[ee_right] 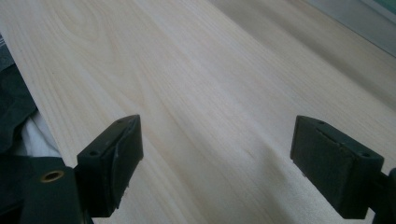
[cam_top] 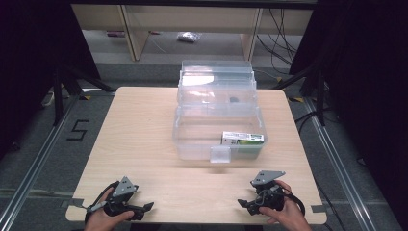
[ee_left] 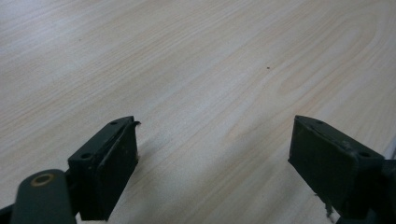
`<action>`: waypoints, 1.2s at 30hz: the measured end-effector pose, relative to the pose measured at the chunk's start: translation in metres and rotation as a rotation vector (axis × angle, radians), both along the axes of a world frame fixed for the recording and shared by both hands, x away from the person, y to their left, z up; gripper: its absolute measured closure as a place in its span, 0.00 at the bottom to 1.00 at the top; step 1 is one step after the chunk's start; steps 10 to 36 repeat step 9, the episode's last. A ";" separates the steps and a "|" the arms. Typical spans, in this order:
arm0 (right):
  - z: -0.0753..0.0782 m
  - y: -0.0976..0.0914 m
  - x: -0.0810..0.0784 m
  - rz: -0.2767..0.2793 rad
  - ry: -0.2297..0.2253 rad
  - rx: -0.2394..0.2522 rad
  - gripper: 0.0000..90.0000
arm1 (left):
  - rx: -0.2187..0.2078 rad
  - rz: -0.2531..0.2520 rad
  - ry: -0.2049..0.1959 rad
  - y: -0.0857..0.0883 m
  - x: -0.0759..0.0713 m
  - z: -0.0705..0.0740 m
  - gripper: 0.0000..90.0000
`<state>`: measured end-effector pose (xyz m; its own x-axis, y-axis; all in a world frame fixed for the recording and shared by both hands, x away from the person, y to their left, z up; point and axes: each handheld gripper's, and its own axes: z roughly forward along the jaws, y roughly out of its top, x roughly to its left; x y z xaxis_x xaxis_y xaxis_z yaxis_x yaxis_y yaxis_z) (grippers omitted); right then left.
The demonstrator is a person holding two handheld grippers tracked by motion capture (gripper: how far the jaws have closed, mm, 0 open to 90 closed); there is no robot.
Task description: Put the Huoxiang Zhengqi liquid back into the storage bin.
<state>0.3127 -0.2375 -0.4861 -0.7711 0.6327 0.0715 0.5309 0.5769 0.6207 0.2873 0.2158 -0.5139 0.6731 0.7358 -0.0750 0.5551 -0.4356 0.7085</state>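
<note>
A clear plastic storage box (cam_top: 182,142) stands at the middle of the light wooden table (cam_top: 139,134), its lid (cam_top: 216,79) swung open and leaning back. Inside, at the front right corner, lies a small white and green carton (cam_top: 243,139). My left gripper (cam_top: 145,208) rests at the table's near left edge, held by a hand, its jaws pointing right. In the left gripper view that gripper (ee_left: 215,128) is open over bare wood. My right gripper (cam_top: 243,204) rests at the near right edge, pointing left. In the right gripper view it (ee_right: 217,126) is open with nothing between its jaws.
The box's front latch (cam_top: 220,155) hangs towards me. Beyond the table are wooden shelf legs (cam_top: 132,33), a small bag on the floor (cam_top: 187,36), cables (cam_top: 281,43) and black stands (cam_top: 60,91). A "5" (cam_top: 77,130) is taped on the floor at left.
</note>
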 end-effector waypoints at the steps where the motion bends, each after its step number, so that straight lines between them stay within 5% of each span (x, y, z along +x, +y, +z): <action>1: -0.001 0.001 0.000 -0.005 -0.006 0.009 0.20 | 0.000 0.000 0.000 0.000 0.000 0.000 0.17; 36: -0.001 -0.001 0.001 0.010 -0.008 0.000 0.20 | -0.001 0.000 -0.001 0.000 0.000 0.000 0.17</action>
